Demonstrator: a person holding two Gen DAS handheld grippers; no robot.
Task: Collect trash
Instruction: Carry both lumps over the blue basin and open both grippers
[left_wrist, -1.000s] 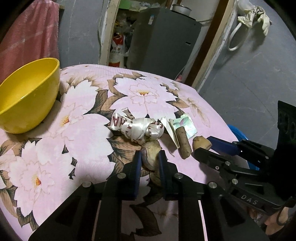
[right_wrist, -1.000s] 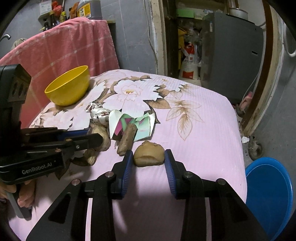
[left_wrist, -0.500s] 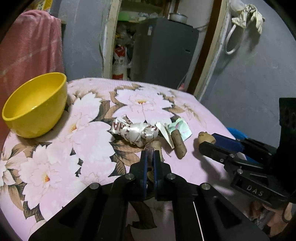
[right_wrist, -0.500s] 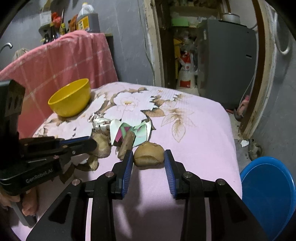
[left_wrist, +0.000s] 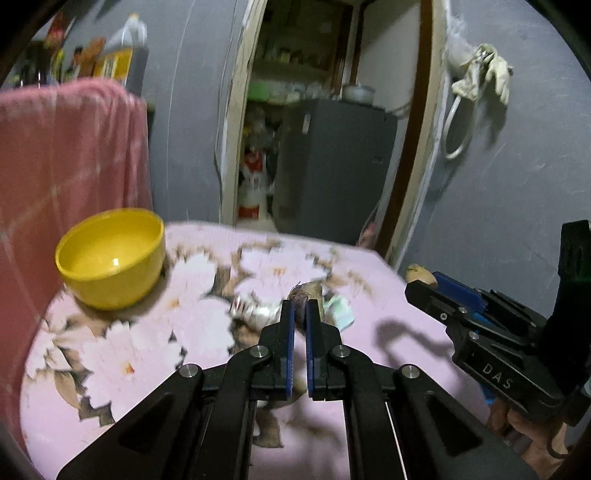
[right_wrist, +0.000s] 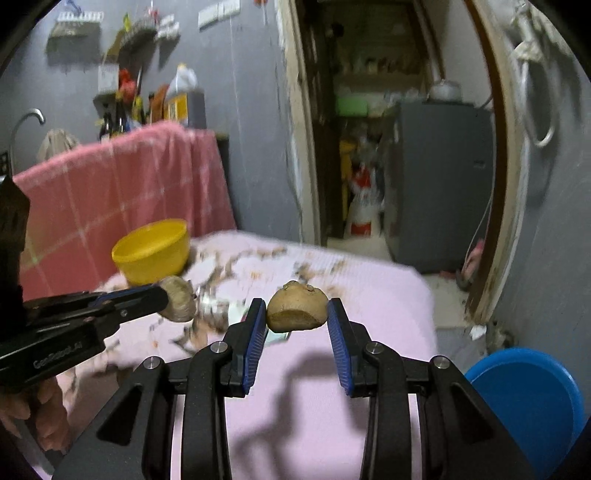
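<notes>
Jaws of right gripper around brown lump

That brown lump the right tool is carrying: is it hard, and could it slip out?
The brown lump keeps its rounded shape between the right tool's pads, so it is probably firm. Its cut face looks flat and dry, so likely not slippery. Being rounded, it might roll if dropped on the pink cloth.

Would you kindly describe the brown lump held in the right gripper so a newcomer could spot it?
Find the pink floral table. Above its near side, the right gripper clamps a brown lump between blue pads. Unlike the paler, rounder piece in the left gripper, it shows a flat cut face.
</notes>
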